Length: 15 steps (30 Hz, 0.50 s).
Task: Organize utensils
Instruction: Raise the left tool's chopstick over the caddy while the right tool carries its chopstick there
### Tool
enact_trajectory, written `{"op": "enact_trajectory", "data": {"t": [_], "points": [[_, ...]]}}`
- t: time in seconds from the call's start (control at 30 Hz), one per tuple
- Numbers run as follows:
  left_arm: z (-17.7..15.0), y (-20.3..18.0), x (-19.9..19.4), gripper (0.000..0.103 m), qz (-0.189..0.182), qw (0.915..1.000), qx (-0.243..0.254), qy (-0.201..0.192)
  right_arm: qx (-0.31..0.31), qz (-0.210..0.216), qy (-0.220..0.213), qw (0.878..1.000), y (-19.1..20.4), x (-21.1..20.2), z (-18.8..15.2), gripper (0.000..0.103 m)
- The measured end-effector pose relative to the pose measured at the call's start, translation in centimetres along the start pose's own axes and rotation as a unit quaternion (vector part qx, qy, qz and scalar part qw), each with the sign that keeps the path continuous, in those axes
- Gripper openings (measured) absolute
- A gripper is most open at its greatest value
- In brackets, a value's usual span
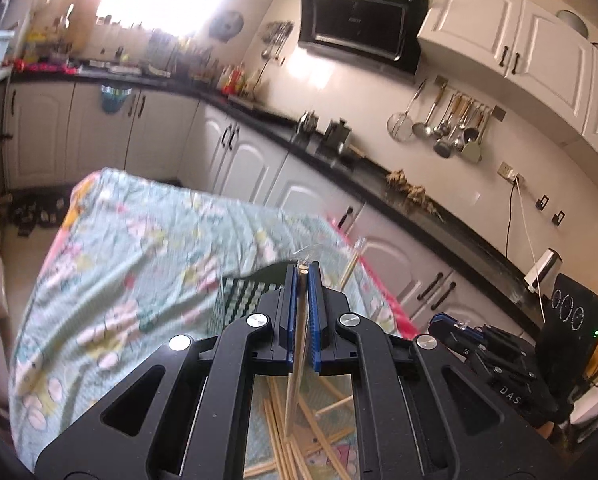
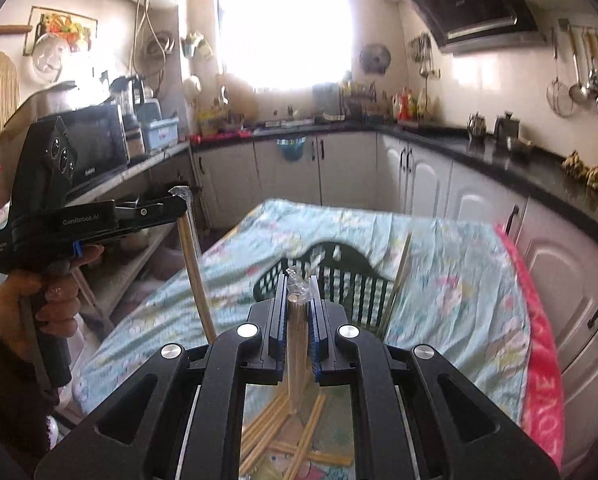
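Two hand-held grippers are raised above the cloth-covered desk [image 2: 439,264], each clamped narrowly on a plastic-wrapped pair of chopsticks: the left hand-held gripper [image 1: 302,270] pinches its wrapped chopsticks [image 1: 297,320], and the right hand-held gripper [image 2: 297,282] pinches its own wrapped chopsticks [image 2: 297,336]. More loose chopsticks [image 2: 299,440] lie scattered on the cloth below, near a dark green basket [image 2: 339,284]. A person's hand [image 2: 31,308] grips the left handle.

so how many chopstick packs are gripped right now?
2. One wrapped chopstick pack is in the left hand-held gripper, the other wrapped pack in the right hand-held gripper. Loose chopsticks lie below; some may be hidden.
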<state>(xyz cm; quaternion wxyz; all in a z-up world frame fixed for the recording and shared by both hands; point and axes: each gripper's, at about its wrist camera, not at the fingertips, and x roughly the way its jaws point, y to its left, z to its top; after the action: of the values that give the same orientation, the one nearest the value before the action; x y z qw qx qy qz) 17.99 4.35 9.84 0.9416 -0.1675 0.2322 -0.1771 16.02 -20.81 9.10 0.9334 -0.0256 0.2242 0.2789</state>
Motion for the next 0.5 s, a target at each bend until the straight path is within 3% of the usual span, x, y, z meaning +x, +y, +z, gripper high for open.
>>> {"op": "enact_trajectory", "data": {"t": [0.5], "points": [[5.5,-2.5,-0.4,0.003,0.02,0.997,0.034,-0.067,-0.027,-0.025,-0.082,0.996,-0.6,-1.5,6.0,0.009]]}}
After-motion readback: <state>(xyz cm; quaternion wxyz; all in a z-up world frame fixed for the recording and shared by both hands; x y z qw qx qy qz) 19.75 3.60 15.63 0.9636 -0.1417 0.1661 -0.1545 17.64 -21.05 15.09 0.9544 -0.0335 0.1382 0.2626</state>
